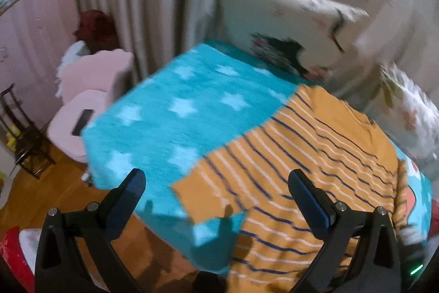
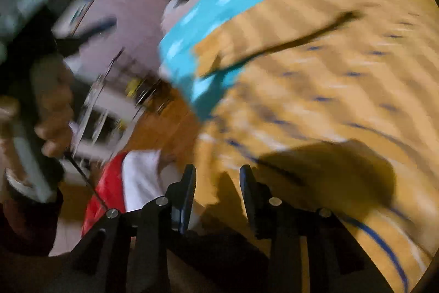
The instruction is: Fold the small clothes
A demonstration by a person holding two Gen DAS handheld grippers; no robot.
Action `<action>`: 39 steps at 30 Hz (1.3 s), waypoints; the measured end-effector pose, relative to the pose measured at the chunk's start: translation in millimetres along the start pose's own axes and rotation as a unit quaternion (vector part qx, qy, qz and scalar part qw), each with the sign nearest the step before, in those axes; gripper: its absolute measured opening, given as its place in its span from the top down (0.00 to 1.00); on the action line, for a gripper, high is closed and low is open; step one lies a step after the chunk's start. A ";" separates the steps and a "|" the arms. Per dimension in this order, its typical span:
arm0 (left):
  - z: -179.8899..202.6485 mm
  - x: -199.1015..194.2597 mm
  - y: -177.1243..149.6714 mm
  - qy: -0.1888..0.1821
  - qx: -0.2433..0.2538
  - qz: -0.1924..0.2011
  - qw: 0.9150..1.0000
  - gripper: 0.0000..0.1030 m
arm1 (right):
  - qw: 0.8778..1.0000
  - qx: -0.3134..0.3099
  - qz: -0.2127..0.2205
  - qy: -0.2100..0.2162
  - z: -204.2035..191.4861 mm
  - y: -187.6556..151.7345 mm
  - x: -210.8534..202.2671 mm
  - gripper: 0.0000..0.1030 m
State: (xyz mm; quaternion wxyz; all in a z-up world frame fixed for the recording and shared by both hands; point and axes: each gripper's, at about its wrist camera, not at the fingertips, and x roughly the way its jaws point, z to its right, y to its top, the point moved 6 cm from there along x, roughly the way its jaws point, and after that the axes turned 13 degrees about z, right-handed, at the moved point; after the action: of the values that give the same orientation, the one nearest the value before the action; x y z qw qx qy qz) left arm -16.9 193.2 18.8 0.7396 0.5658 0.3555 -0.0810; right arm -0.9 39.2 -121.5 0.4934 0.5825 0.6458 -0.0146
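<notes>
An orange shirt (image 1: 315, 155) with navy and white stripes lies spread flat on a teal star-patterned blanket (image 1: 178, 106). One sleeve (image 1: 197, 191) points toward the blanket's near edge. My left gripper (image 1: 216, 183) hovers open above that sleeve, jaws wide apart and empty. The right wrist view is blurred. There my right gripper (image 2: 218, 175) stands open with a narrow gap over the shirt (image 2: 315, 87) near its lower edge, and I see no cloth pinched between the pads. A person's hand (image 2: 52, 114) holds the left gripper's handle at the left of that view.
Two pillows (image 1: 274, 26) lean against the wall behind the blanket. A pink chair (image 1: 90, 100) stands left of the blanket by the curtains (image 1: 131, 4). A red and white bag (image 2: 123, 183) lies on the wooden floor (image 1: 41, 188). A dark rack (image 1: 19, 133) stands far left.
</notes>
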 end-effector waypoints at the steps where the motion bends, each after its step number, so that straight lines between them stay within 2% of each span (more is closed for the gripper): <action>1: 11.9 2.9 -4.8 -0.011 0.005 -0.006 1.000 0.00 | 0.999 0.020 0.028 -0.019 14.2 0.8 -27.5 0.65; 3: 33.7 6.9 -14.0 -0.031 0.016 -0.016 0.999 0.00 | 0.991 0.060 0.092 -0.070 42.4 -1.1 -89.1 0.61; 4: 44.4 8.1 -19.2 -0.040 0.021 -0.021 0.999 0.00 | 0.985 0.076 0.121 -0.095 52.3 -4.2 -117.0 0.54; 5: 57.1 9.7 -25.5 -0.051 0.028 -0.027 0.998 0.00 | 0.973 0.100 0.159 -0.132 69.8 -11.3 -153.0 0.44; 7: 75.4 12.3 -35.8 -0.065 0.037 -0.037 0.997 0.00 | 0.943 0.132 0.204 -0.229 103.0 -31.1 -209.1 0.35; 9: 95.0 14.9 -46.0 -0.082 0.045 -0.050 0.994 0.00 | 0.914 0.140 0.197 -0.327 138.1 -53.6 -248.5 0.34; 10: 103.3 15.6 -49.7 -0.088 0.049 -0.054 0.993 0.00 | 0.905 0.145 0.180 -0.358 150.7 -65.7 -252.3 0.33; 11: 113.2 16.6 -53.7 -0.095 0.053 -0.061 0.992 0.00 | 0.899 0.157 0.166 -0.373 160.6 -74.4 -251.4 0.33; 13: 128.0 17.0 -59.2 -0.107 0.058 -0.068 0.990 0.00 | 0.900 0.183 0.158 -0.363 175.8 -90.3 -243.0 0.33; 14: 135.2 16.3 -60.8 -0.112 0.061 -0.070 0.989 0.00 | 0.900 0.193 0.156 -0.358 181.8 -94.8 -239.7 0.36; 15: 142.4 15.4 -61.8 -0.116 0.064 -0.071 0.989 0.00 | 0.900 0.203 0.155 -0.354 187.4 -99.1 -233.7 0.43; 16: 147.6 14.7 -62.3 -0.120 0.067 -0.072 0.988 0.00 | 0.899 0.215 0.153 -0.351 193.3 -102.7 -226.7 0.78; 17: 154.4 12.8 -62.6 -0.124 0.072 -0.072 0.987 0.00 | 0.895 0.223 0.148 -0.358 200.6 -105.0 -227.0 0.92; 19: 162.7 9.2 -60.7 -0.129 0.079 -0.067 0.986 0.00 | 0.892 0.221 0.155 -0.364 206.2 -108.2 -241.9 0.92; 21: 168.4 5.8 -58.2 -0.131 0.085 -0.060 0.986 0.00 | 0.875 0.190 0.156 -0.418 208.2 -99.0 -267.6 0.93; 23: 170.6 4.2 -56.1 -0.130 0.084 -0.055 0.986 0.00 | 0.844 0.160 0.175 -0.482 211.8 -91.5 -312.5 0.93; 24: 171.0 3.8 -56.1 -0.130 0.083 -0.055 0.986 0.00 | 0.817 0.145 0.188 -0.526 213.2 -86.7 -342.7 0.93; 25: 171.1 3.6 -56.8 -0.130 0.082 -0.055 0.987 0.00 | 0.796 0.138 0.196 -0.556 214.4 -85.5 -363.7 0.93; 26: 171.4 4.0 -57.4 -0.129 0.081 -0.056 0.987 0.00 | 0.770 0.134 0.205 -0.589 216.5 -85.9 -385.0 0.93; 27: 171.7 4.7 -58.0 -0.128 0.080 -0.057 0.987 0.00 | 0.737 0.135 0.209 -0.628 220.6 -89.2 -408.4 0.93; 28: 171.7 5.1 -58.4 -0.128 0.079 -0.059 0.987 0.00 | 0.726 0.141 0.208 -0.640 224.8 -92.1 -417.6 0.93; 29: 171.7 5.6 -58.7 -0.128 0.079 -0.059 0.987 0.00 | 0.728 0.158 0.207 -0.635 230.3 -99.0 -425.2 0.93; 30: 172.0 5.7 -59.0 -0.127 0.080 -0.059 0.987 0.00 | 0.736 0.171 0.211 -0.620 232.4 -103.5 -426.8 0.93; 33: 172.7 6.6 -59.4 -0.125 0.084 -0.059 0.987 0.00 | 0.785 0.217 0.225 -0.535 234.8 -120.4 -405.0 0.93; 35: 173.6 7.4 -60.7 -0.125 0.084 -0.061 0.987 0.00 | 0.806 0.236 0.234 -0.489 236.5 -128.7 -387.4 0.92; 36: 173.7 7.1 -61.1 -0.126 0.085 -0.061 0.986 0.00 | 0.813 0.251 0.245 -0.465 240.7 -132.6 -384.2 0.91; 37: 174.7 6.8 -62.3 -0.126 0.087 -0.062 0.986 0.00 | 0.819 0.283 0.264 -0.423 244.7 -136.0 -377.7 0.84; 38: 174.9 6.4 -63.3 -0.126 0.087 -0.063 0.986 0.00 | 0.819 0.312 0.284 -0.388 248.9 -141.1 -372.6 0.69; 39: 176.0 5.9 -64.7 -0.126 0.087 -0.064 0.986 0.00 | 0.809 0.353 0.314 -0.350 255.7 -149.0 -371.6 0.62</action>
State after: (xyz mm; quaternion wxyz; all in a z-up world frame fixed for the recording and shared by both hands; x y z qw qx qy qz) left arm 30.1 15.0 -16.5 0.7196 0.5897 0.2859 -0.2295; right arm -18.0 -434.6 -92.2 0.4238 0.8433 0.1613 -0.2886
